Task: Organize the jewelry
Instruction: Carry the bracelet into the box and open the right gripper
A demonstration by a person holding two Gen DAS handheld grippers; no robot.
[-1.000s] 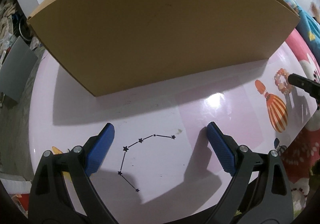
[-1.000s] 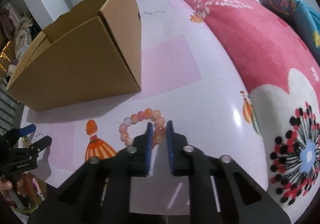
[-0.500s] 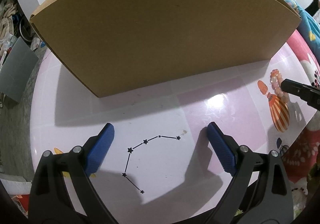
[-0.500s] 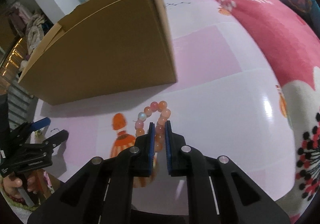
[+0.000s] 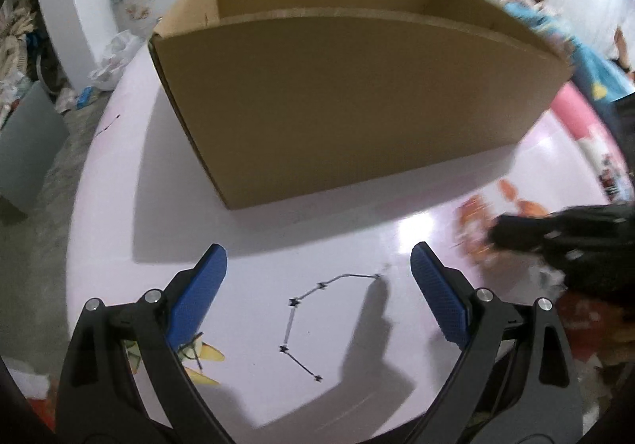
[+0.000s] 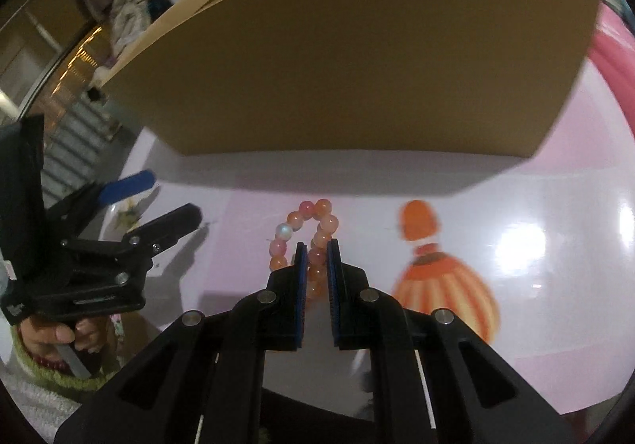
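Observation:
My right gripper (image 6: 316, 245) is shut on a bracelet of orange and pink beads (image 6: 317, 223), which hangs above the pink table in front of the brown cardboard box (image 6: 357, 58). In the left wrist view the bracelet (image 5: 474, 223) is a blur at the tip of the right gripper (image 5: 500, 233). My left gripper (image 5: 317, 265) is open and empty over the table's front, above a printed star line. The box (image 5: 357, 98) is open at the top; its inside looks empty where visible.
The pink table (image 5: 278, 237) has printed pictures, among them an orange balloon (image 6: 444, 285). A pink floral blanket (image 5: 575, 114) lies to the right. The left gripper also shows in the right wrist view (image 6: 158, 201), at the left.
My right gripper has lifted the bracelet and carried it left, toward the box front and the left gripper. My left gripper has risen and pulled back, so the open top of the box shows.

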